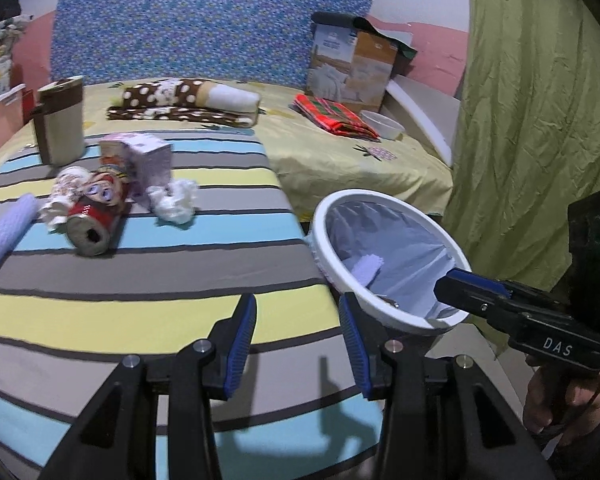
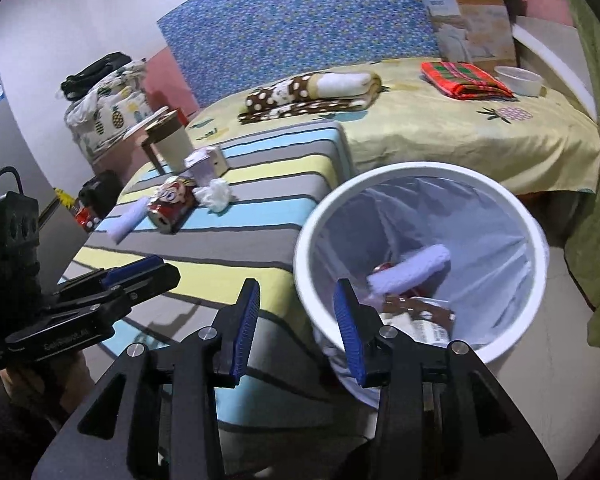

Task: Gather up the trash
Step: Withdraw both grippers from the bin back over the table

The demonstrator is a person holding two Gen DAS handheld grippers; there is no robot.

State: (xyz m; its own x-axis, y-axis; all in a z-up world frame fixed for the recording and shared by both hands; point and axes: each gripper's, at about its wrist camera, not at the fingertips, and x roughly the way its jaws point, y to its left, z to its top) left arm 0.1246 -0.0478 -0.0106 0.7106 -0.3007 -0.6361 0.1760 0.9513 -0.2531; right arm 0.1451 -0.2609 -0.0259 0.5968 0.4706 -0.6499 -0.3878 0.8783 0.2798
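Upper centre: blue patterned headboard [image 1: 204, 20] behind a bed under a yellow sheet [image 1: 340, 152]. On the sheet, a brown polka-dot blanket [image 1: 180, 102], rolled, centre; right of it a folded red plaid cloth [image 1: 334, 116], a white bowl [image 1: 382, 124] just beside that. Cardboard box [image 1: 352, 66] upright behind them. Green curtain [image 1: 532, 120] fills the right edge. Striped cover [image 1: 140, 280] across the lower left.

Even, fairly dim indoor light falls from above, laying soft dark shadows of the open left gripper [image 1: 298, 344] on the striped blue, yellow and grey cloth [image 1: 148, 280] just beneath its fingers. Both fisheye views bow straight lines and darken to black at the corners. The crumpled white tissue [image 1: 174, 200] far ahead looks smeared by motion blur.
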